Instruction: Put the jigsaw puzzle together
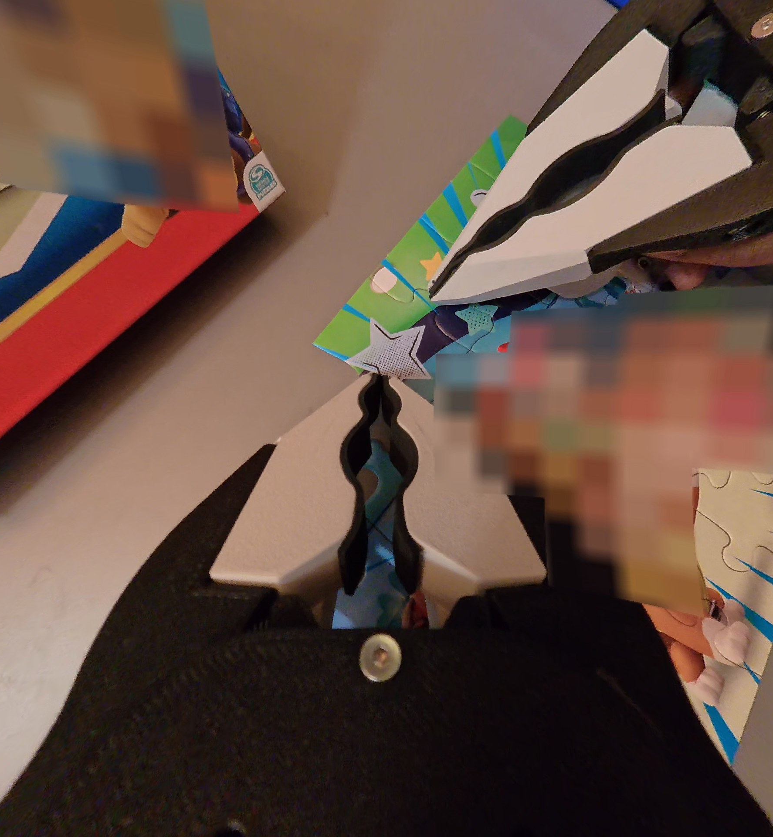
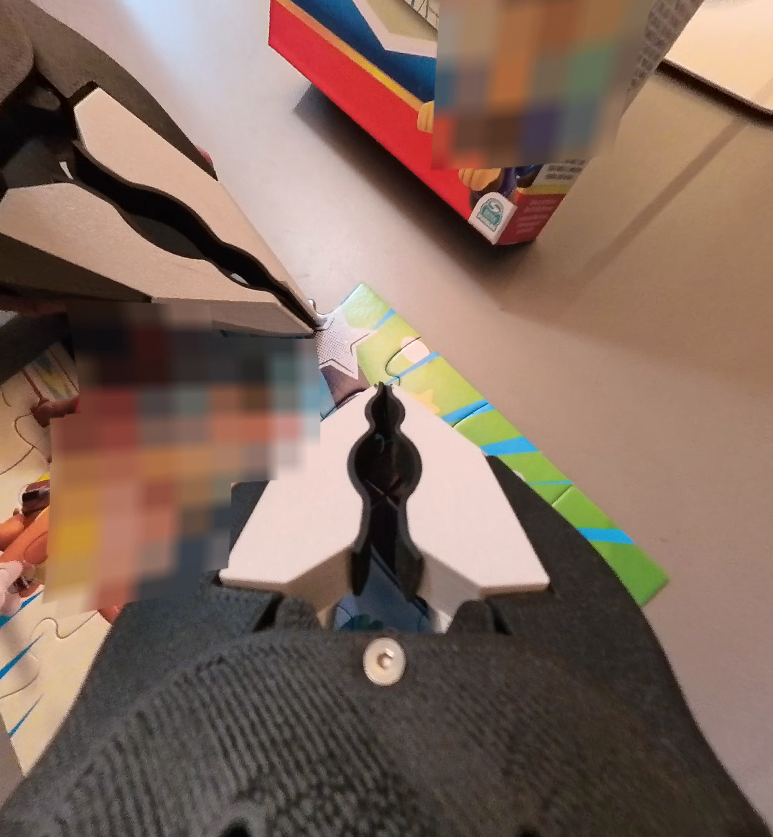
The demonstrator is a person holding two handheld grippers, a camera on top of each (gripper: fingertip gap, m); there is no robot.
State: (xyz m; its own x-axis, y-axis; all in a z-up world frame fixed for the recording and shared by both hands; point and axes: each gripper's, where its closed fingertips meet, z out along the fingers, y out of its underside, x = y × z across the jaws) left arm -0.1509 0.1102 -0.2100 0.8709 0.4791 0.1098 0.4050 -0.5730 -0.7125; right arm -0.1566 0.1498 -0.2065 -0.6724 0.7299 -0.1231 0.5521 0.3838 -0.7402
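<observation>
A smooth grey-beige table top (image 1: pixel 149 498) carries everything here. On its far side lies a flat cardboard box with a red edge and a blue and gold printed lid (image 1: pixel 81 294), well apart from both tools. Nearer is a flat, assembled cardboard jigsaw picture with a bright green border crossed by blue streaks (image 1: pixel 421 235) (much of its middle is masked by blur).

The left gripper (image 1: pixel 378 378) is low over the table at the picture's corner. Its black-lined jaws are drawn together at the tip, which touches the edge of a pale dotted star printed on the corner piece (image 1: pixel 391 353). Whether it nips that edge or only presses against it, I cannot tell.

The right gripper (image 2: pixel 381 388) has its jaws closed too, with nothing between them. Its tip points down onto the green border, just beside the star.
</observation>
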